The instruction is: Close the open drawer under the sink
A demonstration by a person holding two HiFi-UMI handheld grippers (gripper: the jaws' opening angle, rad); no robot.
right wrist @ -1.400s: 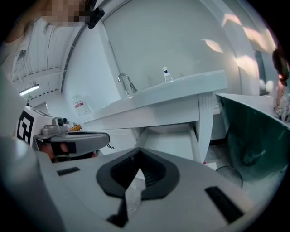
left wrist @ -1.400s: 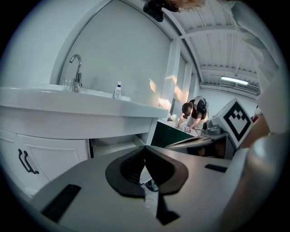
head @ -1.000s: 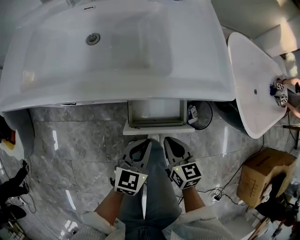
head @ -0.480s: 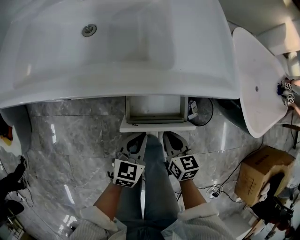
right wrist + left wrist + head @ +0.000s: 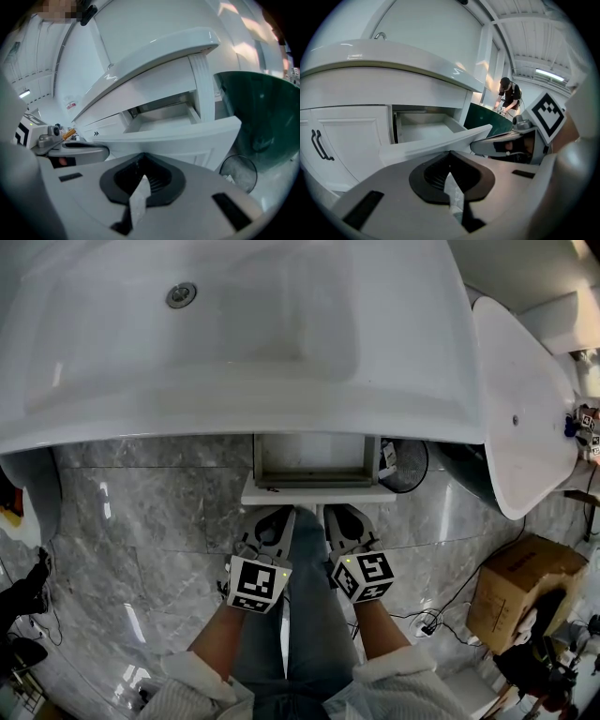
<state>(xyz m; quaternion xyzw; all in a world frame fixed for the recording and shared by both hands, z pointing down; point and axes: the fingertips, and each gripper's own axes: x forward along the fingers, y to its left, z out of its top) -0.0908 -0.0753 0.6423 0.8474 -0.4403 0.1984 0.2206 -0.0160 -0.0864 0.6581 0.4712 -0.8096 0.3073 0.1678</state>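
The white drawer point(image 5: 314, 468) stands pulled out under the big white sink point(image 5: 234, 409), its front panel point(image 5: 317, 493) towards me. Both grippers are shut and hold nothing. My left gripper point(image 5: 271, 513) has its tips right at the panel's left half, and my right gripper point(image 5: 339, 512) is at its right half; I cannot tell whether they touch it. From the left gripper point(image 5: 450, 153) view the drawer front point(image 5: 436, 143) runs just above the shut jaws. The right gripper point(image 5: 143, 155) view shows the drawer front point(image 5: 178, 136) close ahead and the empty drawer box point(image 5: 161, 117) behind it.
A wire waste bin point(image 5: 405, 467) stands right of the drawer, with a second white basin point(image 5: 525, 409) beyond it. A cardboard box point(image 5: 516, 592) and cables lie on the marble floor at right. A cabinet door with a black handle point(image 5: 318, 145) is left of the drawer. A person point(image 5: 508, 93) works far behind.
Both grippers have edged forward to the drawer front. The drawer sticks out slightly less from under the sink than a second ago.
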